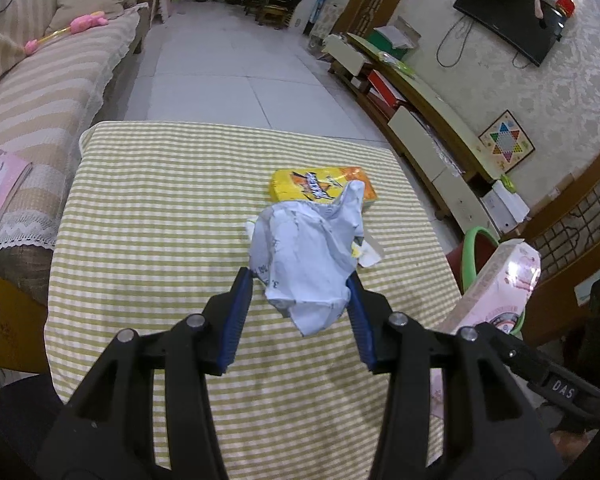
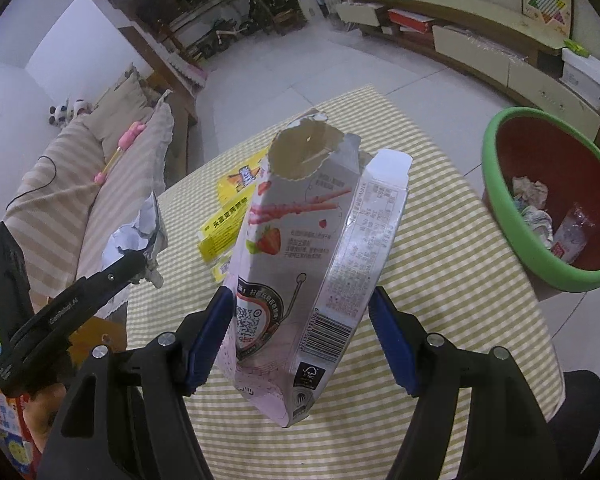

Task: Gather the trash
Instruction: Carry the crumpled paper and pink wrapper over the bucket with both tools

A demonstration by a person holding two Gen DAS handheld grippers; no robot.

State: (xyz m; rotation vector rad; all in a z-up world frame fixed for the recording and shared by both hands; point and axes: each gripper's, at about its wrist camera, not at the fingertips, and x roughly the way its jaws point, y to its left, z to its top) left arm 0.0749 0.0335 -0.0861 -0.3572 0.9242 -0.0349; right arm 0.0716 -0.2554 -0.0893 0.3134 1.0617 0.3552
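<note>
The crumpled white paper wrapper (image 1: 306, 264) is up in the air over the yellow-and-white checked tabletop (image 1: 148, 208), pinched between the blue pads of the left tongs (image 1: 302, 280). The tall pink strawberry-stick snack box (image 2: 304, 264) with the torn-open top is lifted too, and the right tongs (image 2: 300, 300) are holding it low down by its sides, so most of the box sticks up past the pads. The box could tip or slip out, I think, because it is long, shiny and squashy, and it is only held near the bottom. The paper could fall as well, because it is soft and a loose flap hangs below the pads. The round red tub with the green rim (image 2: 504, 184), which already has bits of trash in it, sits off the tabletop at about 2 o'clock in the right wrist view. Both things have to go across the gap to it, and a fast swing could drop them on the floor or miss the tub. A flat yellow snack packet (image 1: 320, 186) is on the tabletop at about 12 o'clock from the paper, not picked up yet. The left tongs are about half closed, squeezing the paper. The right tongs are wider, clamped on the box.
</note>
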